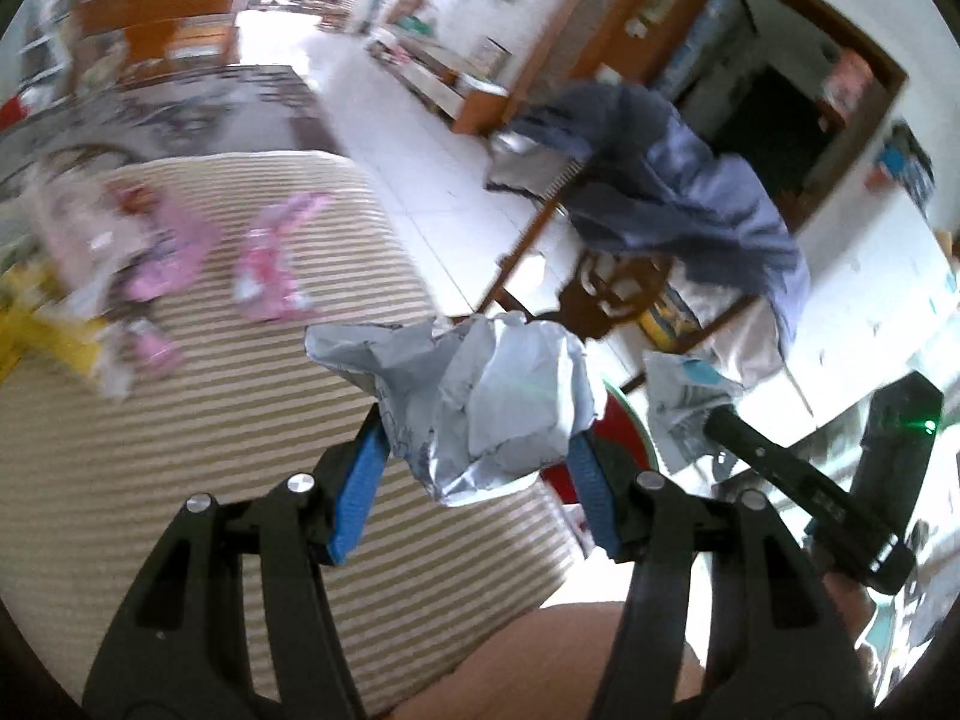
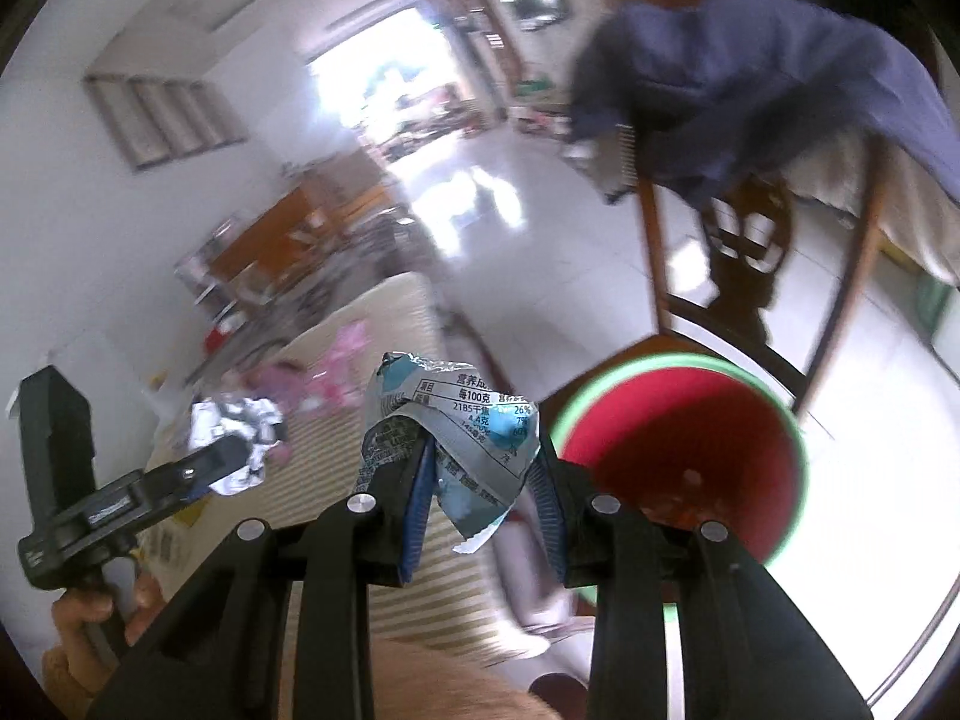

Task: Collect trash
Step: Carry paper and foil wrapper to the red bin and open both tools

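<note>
Both-handed, then: the left gripper [image 1: 480, 450] clamps a crumpled silver wrapper [image 1: 480, 402] above the striped mat [image 1: 180, 420], while the right gripper [image 2: 480, 480] pinches a blue-and-white snack packet [image 2: 456, 420] (nutrition table showing) just beside the red bin [image 2: 678, 450] with its green rim. Behind the bin stands a wooden chair [image 2: 660, 276] draped in blue cloth [image 2: 750, 72]. Pink items [image 1: 270, 264], possibly more wrappers, lie blurred on the mat.

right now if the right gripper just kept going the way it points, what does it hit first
Probably the red bin with a green rim, just right of the right gripper and its blue-and-white wrapper; depth is unclear, so it might pass the rim's left edge.
</note>
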Action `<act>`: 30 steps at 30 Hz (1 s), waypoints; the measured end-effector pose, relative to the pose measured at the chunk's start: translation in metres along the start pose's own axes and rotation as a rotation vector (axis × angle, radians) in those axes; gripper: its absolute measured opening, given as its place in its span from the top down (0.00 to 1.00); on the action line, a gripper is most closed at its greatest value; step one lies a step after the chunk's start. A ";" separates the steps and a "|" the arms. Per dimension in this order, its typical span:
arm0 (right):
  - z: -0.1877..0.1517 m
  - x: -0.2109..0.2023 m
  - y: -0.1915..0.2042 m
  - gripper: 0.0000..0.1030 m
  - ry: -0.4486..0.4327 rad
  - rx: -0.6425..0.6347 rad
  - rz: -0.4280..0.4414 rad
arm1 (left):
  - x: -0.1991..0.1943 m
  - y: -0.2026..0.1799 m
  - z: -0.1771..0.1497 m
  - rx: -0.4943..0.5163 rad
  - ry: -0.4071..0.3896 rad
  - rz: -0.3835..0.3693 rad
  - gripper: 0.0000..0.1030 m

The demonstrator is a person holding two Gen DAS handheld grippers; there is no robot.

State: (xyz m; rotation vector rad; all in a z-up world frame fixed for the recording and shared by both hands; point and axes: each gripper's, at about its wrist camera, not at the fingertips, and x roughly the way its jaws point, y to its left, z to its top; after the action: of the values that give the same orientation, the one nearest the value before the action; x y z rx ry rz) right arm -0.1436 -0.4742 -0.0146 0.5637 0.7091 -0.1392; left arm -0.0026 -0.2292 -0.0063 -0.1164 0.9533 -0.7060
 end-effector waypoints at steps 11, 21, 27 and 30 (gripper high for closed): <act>-0.012 0.015 -0.064 0.70 0.028 0.133 -0.100 | 0.082 -0.071 0.008 0.237 0.166 -0.095 0.46; -0.023 0.023 -0.080 0.42 0.028 0.201 -0.176 | 0.106 -0.097 -0.001 0.338 0.255 -0.127 0.27; -0.018 0.017 -0.075 0.35 0.002 0.187 -0.190 | 0.091 -0.088 -0.002 0.288 0.198 -0.101 0.21; -0.014 0.012 -0.066 0.34 -0.012 0.177 -0.176 | 0.079 -0.076 -0.002 0.226 0.164 -0.100 0.21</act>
State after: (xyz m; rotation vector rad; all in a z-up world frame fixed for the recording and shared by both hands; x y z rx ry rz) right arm -0.1630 -0.5216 -0.0604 0.6685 0.7391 -0.3721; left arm -0.0127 -0.3347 -0.0334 0.0954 1.0219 -0.9213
